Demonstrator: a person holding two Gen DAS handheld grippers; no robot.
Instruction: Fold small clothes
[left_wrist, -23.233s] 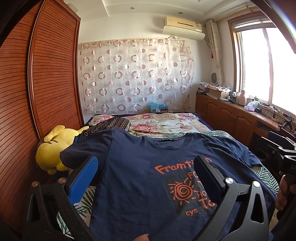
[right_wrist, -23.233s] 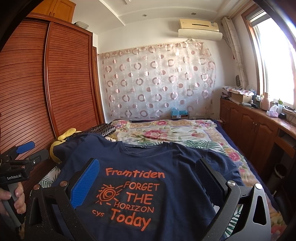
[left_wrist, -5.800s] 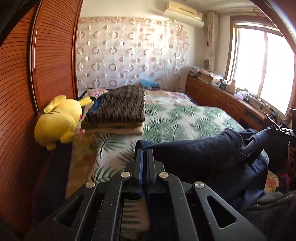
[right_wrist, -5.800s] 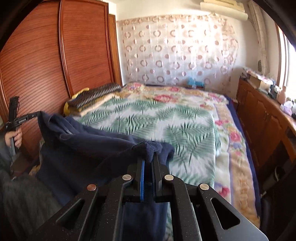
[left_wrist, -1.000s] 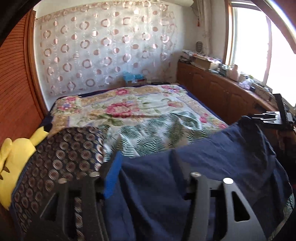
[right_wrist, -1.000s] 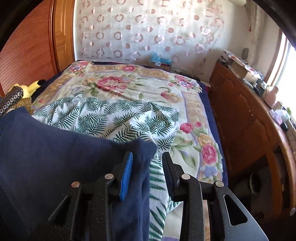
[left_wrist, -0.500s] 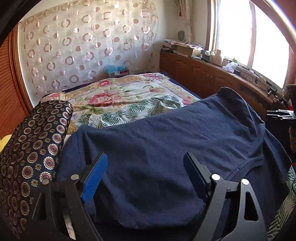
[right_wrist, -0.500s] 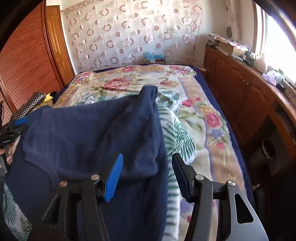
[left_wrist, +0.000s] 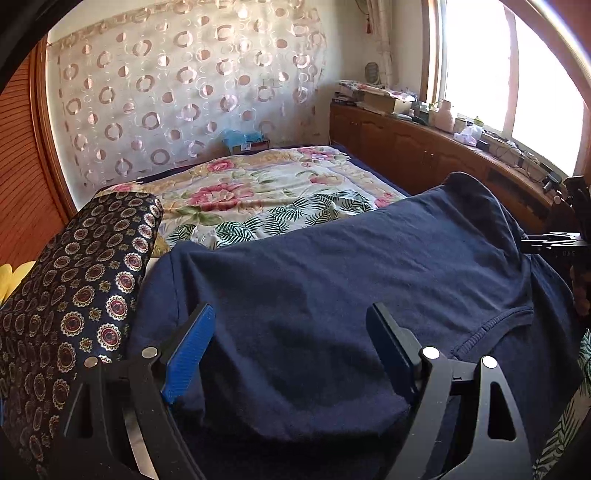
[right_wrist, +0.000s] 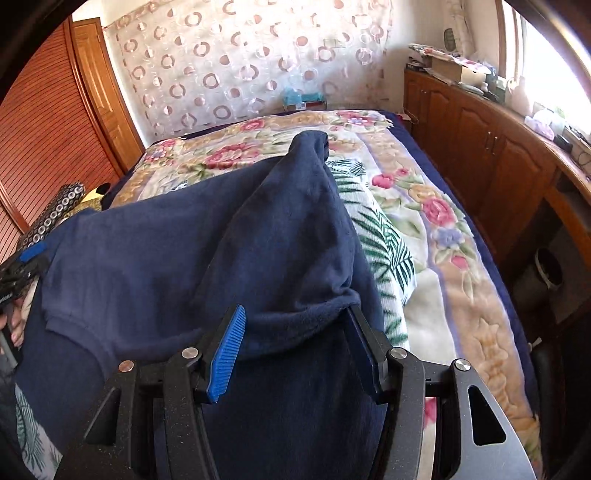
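Note:
A navy blue T-shirt (left_wrist: 332, 288) lies folded back side up across the near part of the bed, its neckline at the right in the left wrist view. It also shows in the right wrist view (right_wrist: 155, 251), with a bunched sleeve ridge running away from me. My left gripper (left_wrist: 291, 347) is open just above the shirt's left part, holding nothing. My right gripper (right_wrist: 295, 347) is open, its fingers either side of a raised cloth fold, not clamped. The left gripper also shows in the right wrist view at the far left (right_wrist: 26, 266).
A patterned dark folded cloth (left_wrist: 74, 288) lies at the shirt's left, with a yellow plush toy (left_wrist: 9, 277) behind it. The floral and fern bedspread (left_wrist: 258, 192) stretches beyond. Wooden cabinets (right_wrist: 480, 147) run along the right; a wooden wardrobe (right_wrist: 44, 147) stands at the left.
Both grippers let go of the shirt a second ago and opened wide. In the last half second both eased back slightly; the shirt rests on the bed.

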